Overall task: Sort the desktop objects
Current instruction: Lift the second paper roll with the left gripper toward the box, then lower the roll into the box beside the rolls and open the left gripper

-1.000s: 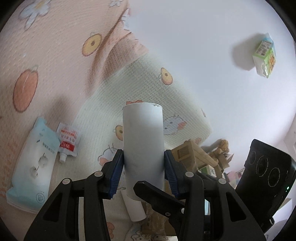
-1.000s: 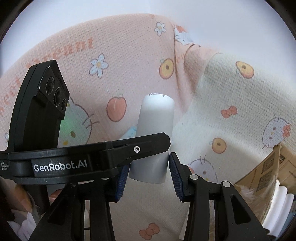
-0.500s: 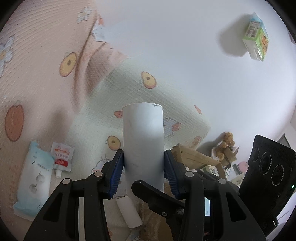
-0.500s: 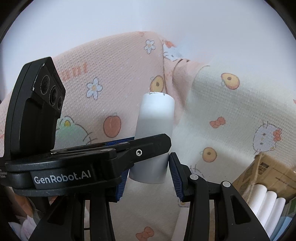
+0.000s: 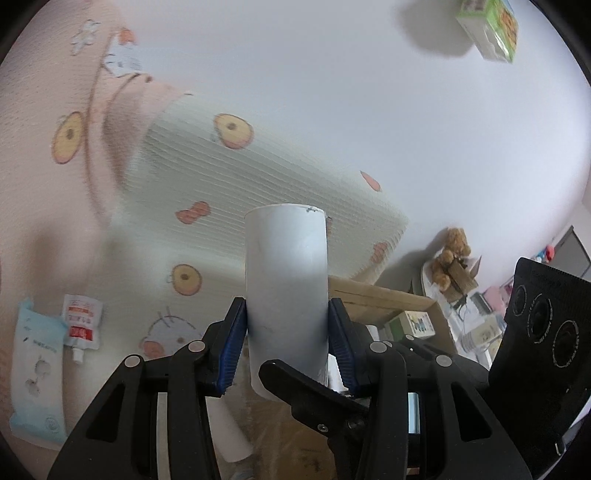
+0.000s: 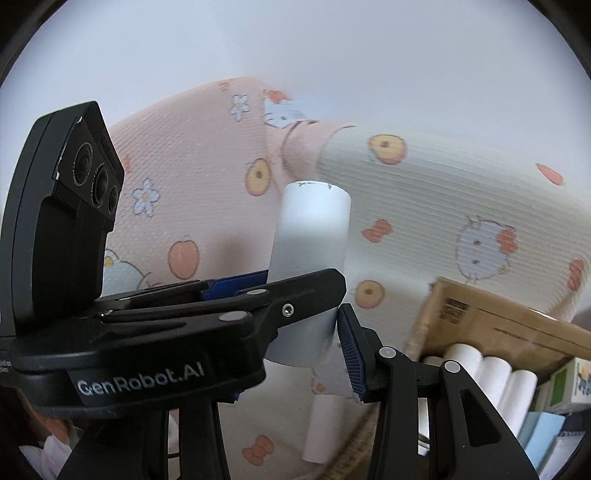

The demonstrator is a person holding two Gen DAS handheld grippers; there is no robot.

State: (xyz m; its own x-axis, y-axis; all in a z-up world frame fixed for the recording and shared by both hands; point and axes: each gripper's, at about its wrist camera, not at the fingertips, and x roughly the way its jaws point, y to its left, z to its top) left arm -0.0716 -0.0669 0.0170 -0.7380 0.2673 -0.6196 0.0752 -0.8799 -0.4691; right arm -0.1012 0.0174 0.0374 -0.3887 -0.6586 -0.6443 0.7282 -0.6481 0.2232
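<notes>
**White roll held by both grippers, box already part filled**

You are in the middle of the sorting, as far as I can judge. In the right wrist view the cardboard box [image 6: 491, 317] already has several white rolls [image 6: 491, 373] lying side by side inside, with some small cartons and blue packs next to them. One more loose roll [image 6: 321, 428] lies on the cartoon-print mat [image 6: 207, 166] below the grippers. In the left wrist view a light blue tissue pack [image 5: 37, 373] and a small red-and-white pouch [image 5: 81, 325] lie on the mat, and a green drink carton [image 5: 487, 29] stands far away on the white surface. These are probably left to sort.

Your left gripper [image 5: 287, 343] is clamped on the white paper roll [image 5: 286, 291]; both blue pads press its sides and the roll stands up between them. Your right gripper [image 6: 295, 343] holds the same roll lower down: the right pad touches it, the left pad is hidden behind the other gripper's body, so I judge it is gripping too. The roll is in the air above the mat, near the box, not yet inside.
</notes>
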